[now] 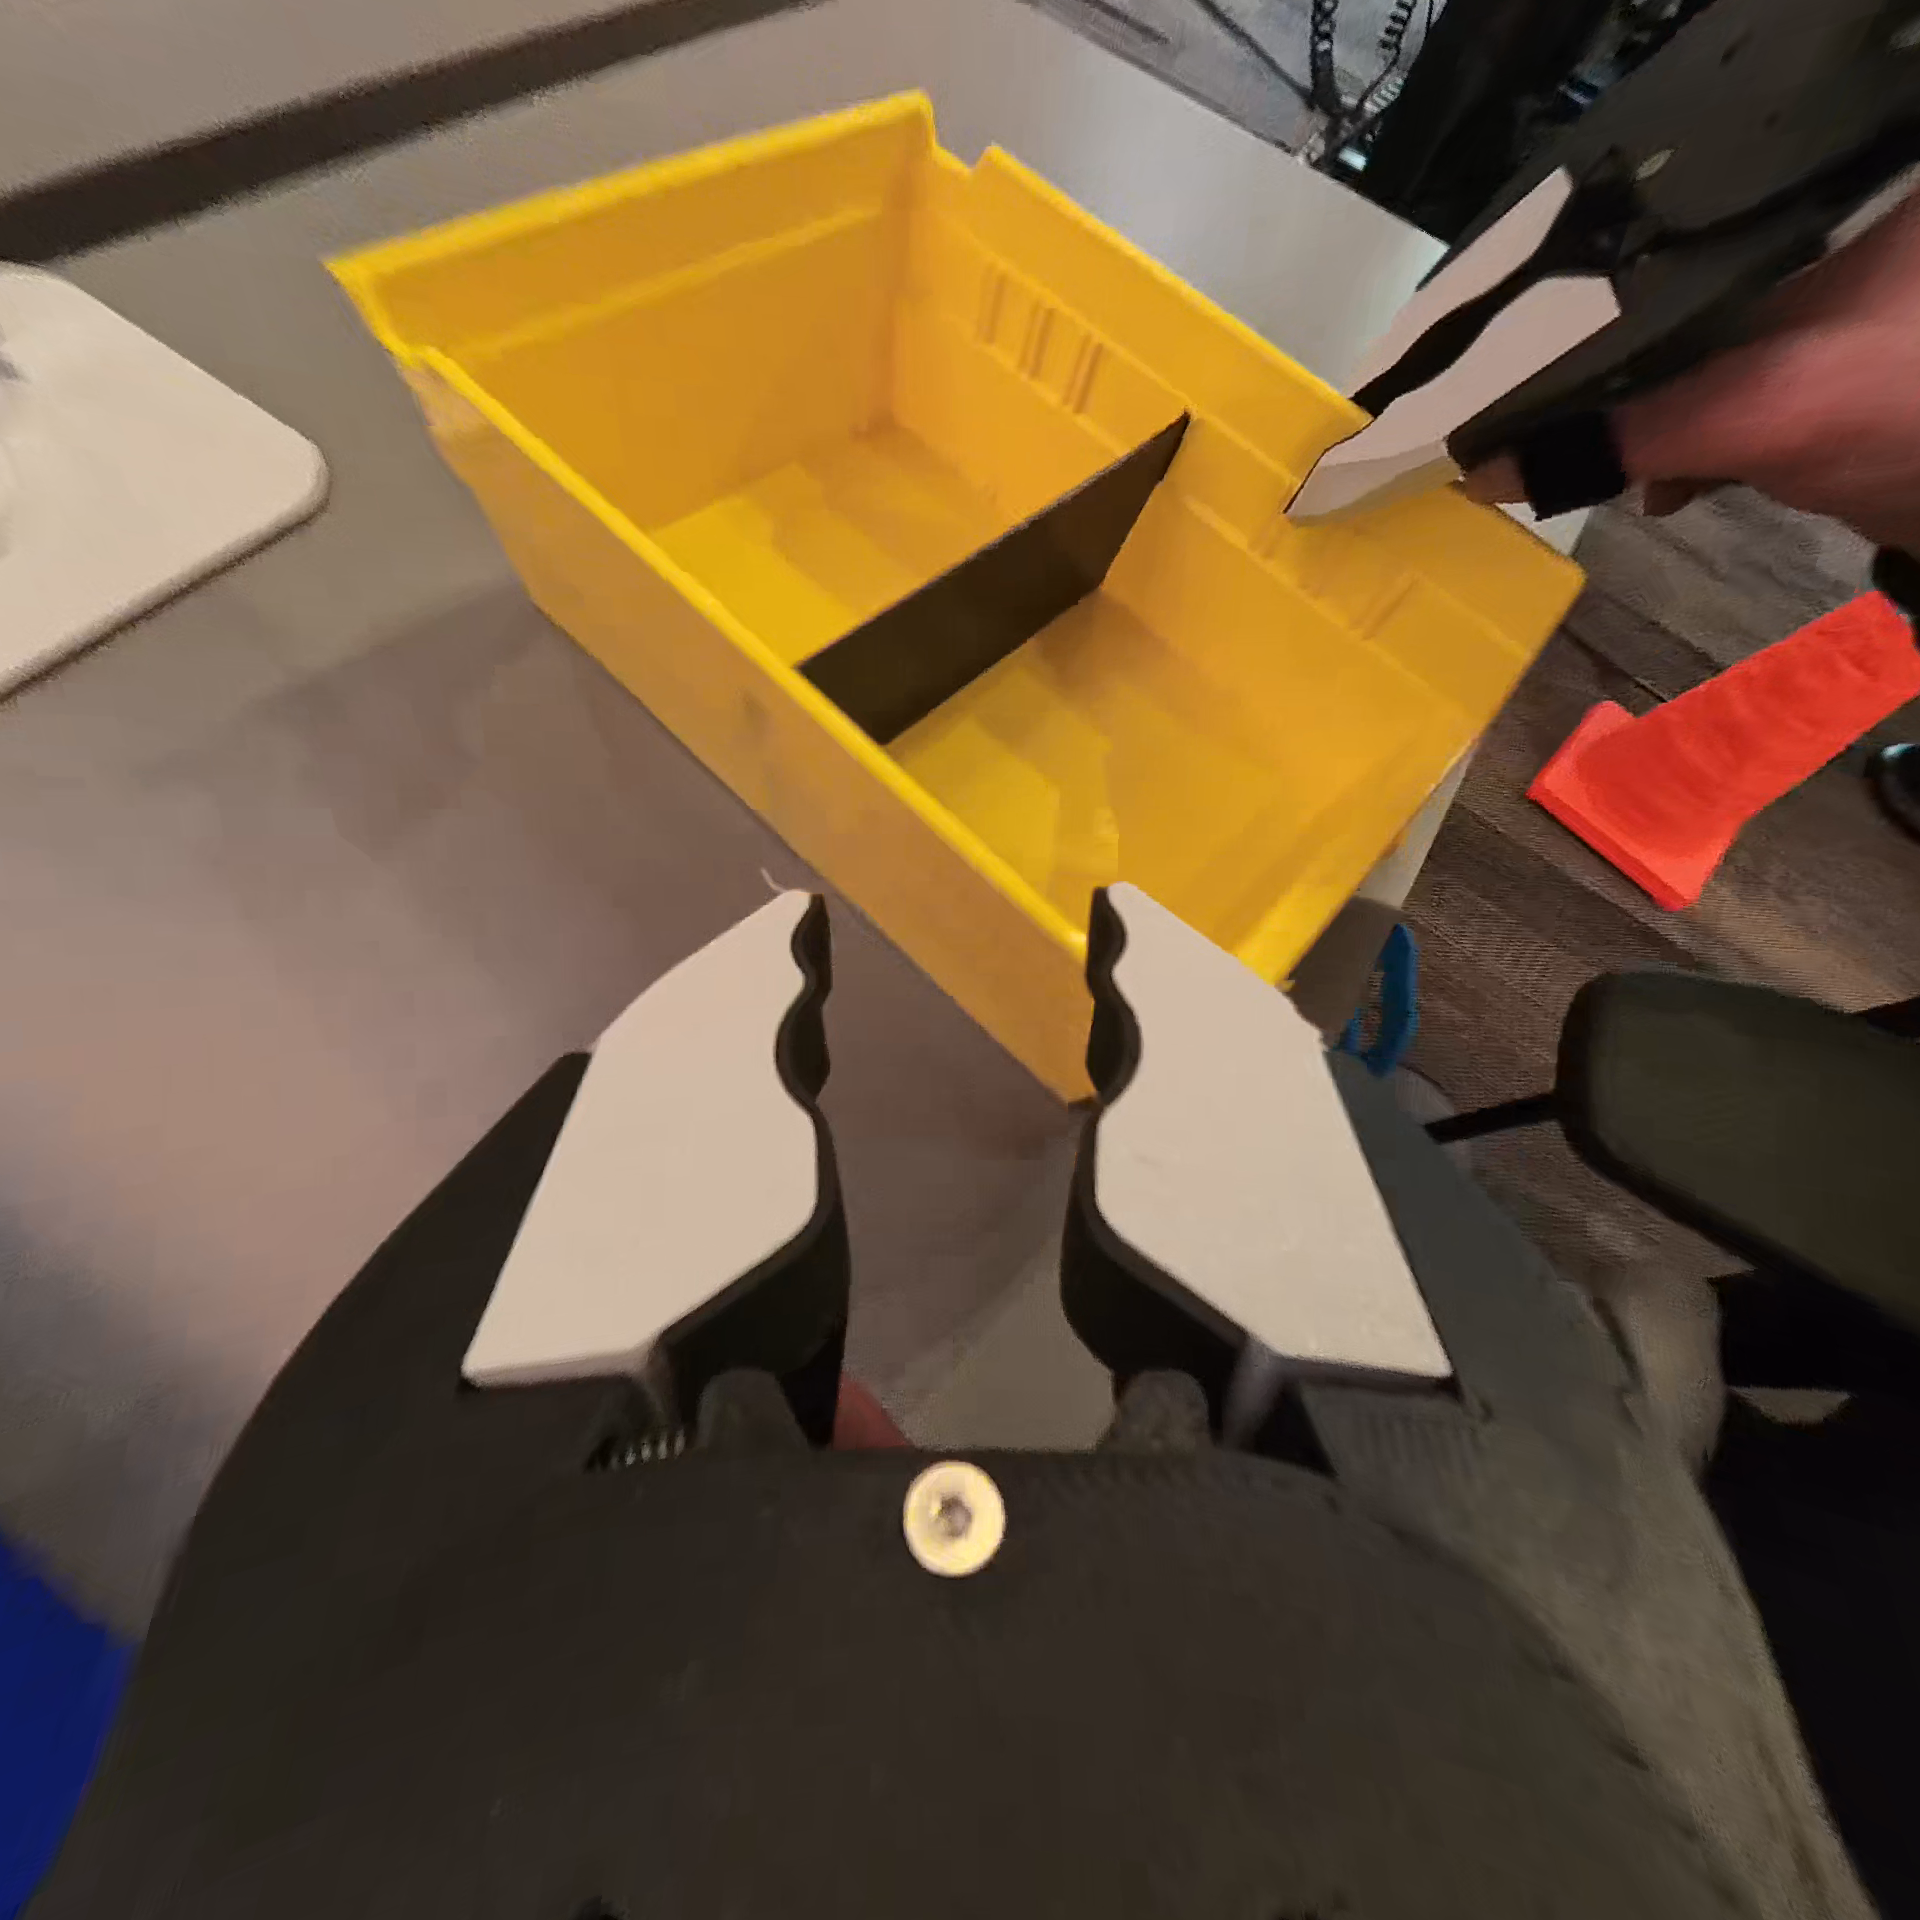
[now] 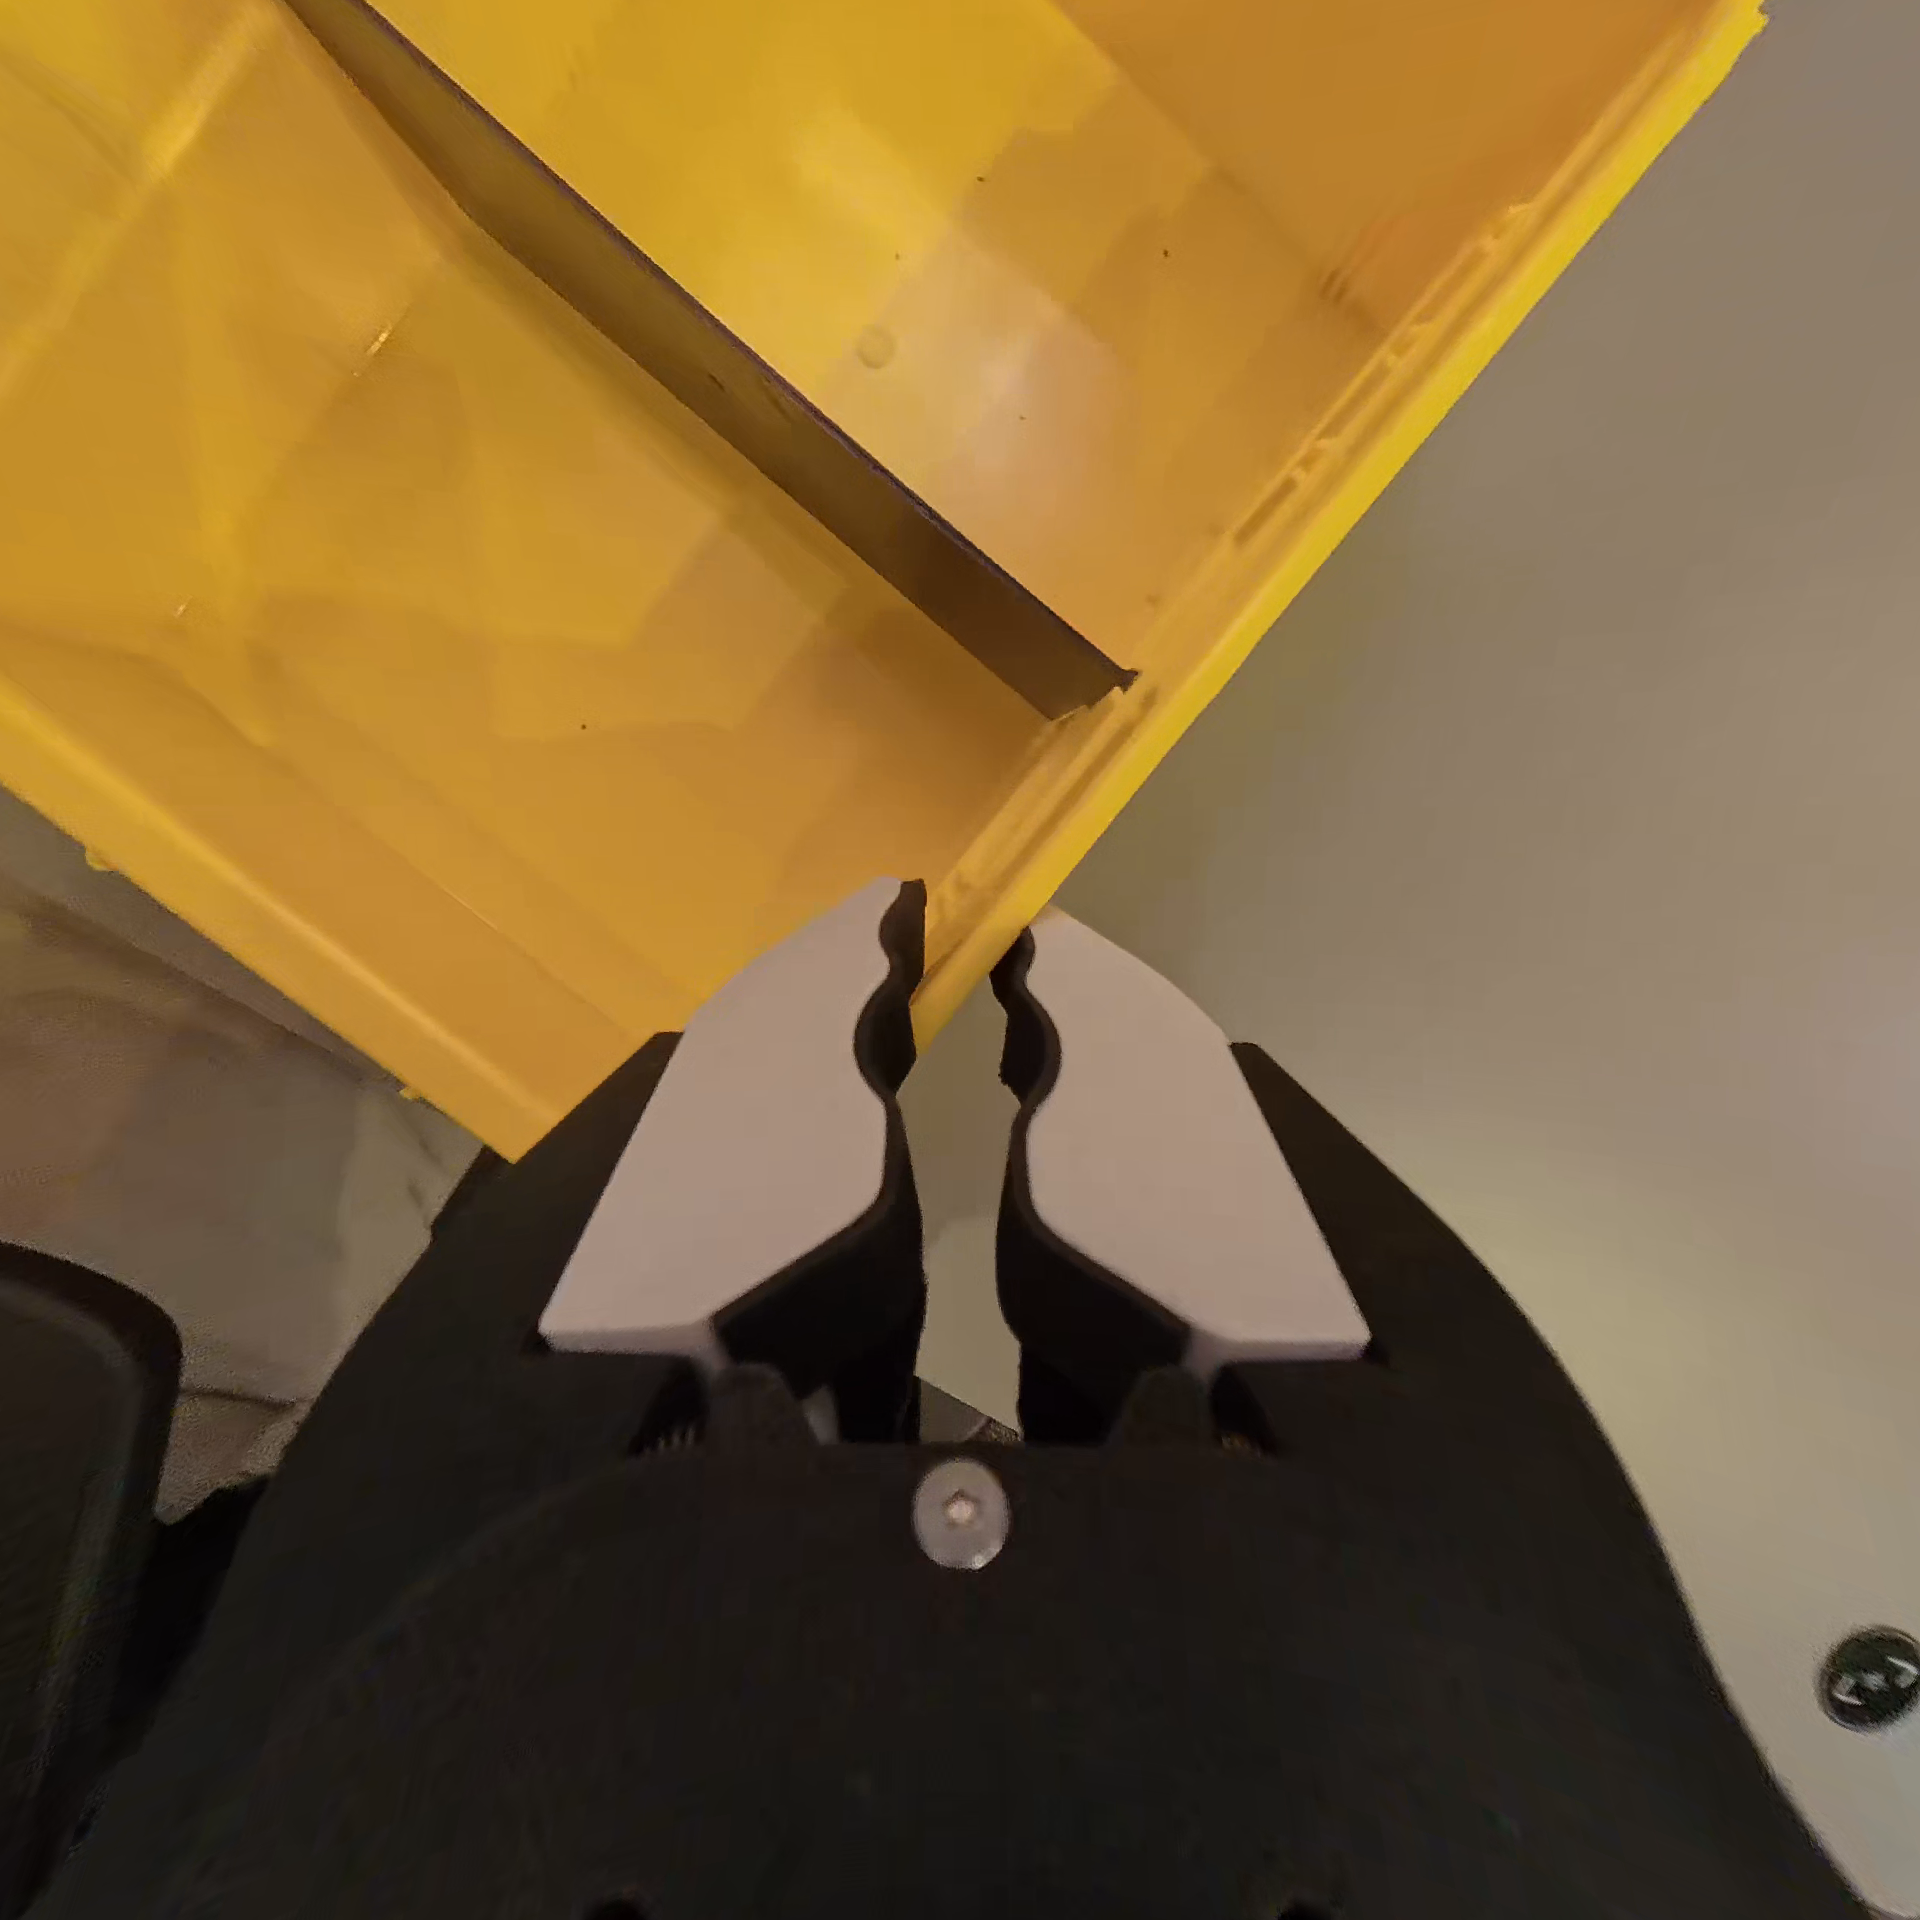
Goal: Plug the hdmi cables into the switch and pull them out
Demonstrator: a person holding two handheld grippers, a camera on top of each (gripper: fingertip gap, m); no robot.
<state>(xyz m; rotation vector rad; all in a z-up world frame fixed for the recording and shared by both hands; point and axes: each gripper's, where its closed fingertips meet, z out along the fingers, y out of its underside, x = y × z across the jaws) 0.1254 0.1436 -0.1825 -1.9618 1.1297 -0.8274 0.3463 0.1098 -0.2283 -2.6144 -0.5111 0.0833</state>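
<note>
A yellow plastic bin [image 1: 727, 748] with a black divider [image 1: 997, 613] across its middle stands on the grey table [image 1: 312, 883] near the table's right edge. Both compartments look empty. No HDMI cable or switch shows in either view. My left gripper [image 1: 956, 914] is open and empty, just in front of the bin's near corner. My right gripper [image 2: 964, 914] is closed on the bin's side rim [image 2: 1195, 665], one finger inside and one outside. It also shows at the bin's far side in the left wrist view [image 1: 1330, 457]. The bin's inside [image 2: 520, 520] and divider [image 2: 727, 384] fill the right wrist view.
A white rounded pad [image 1: 125, 468] lies at the table's left. Off the right edge, an orange object [image 1: 1714, 748] lies on the floor, with a black chair part [image 1: 1745, 1122] and a blue item [image 1: 1387, 997] nearby. A dark screw head [image 2: 1870, 1694] sits in a white surface. One gripper's finger ends stand about 25 cm off the other's.
</note>
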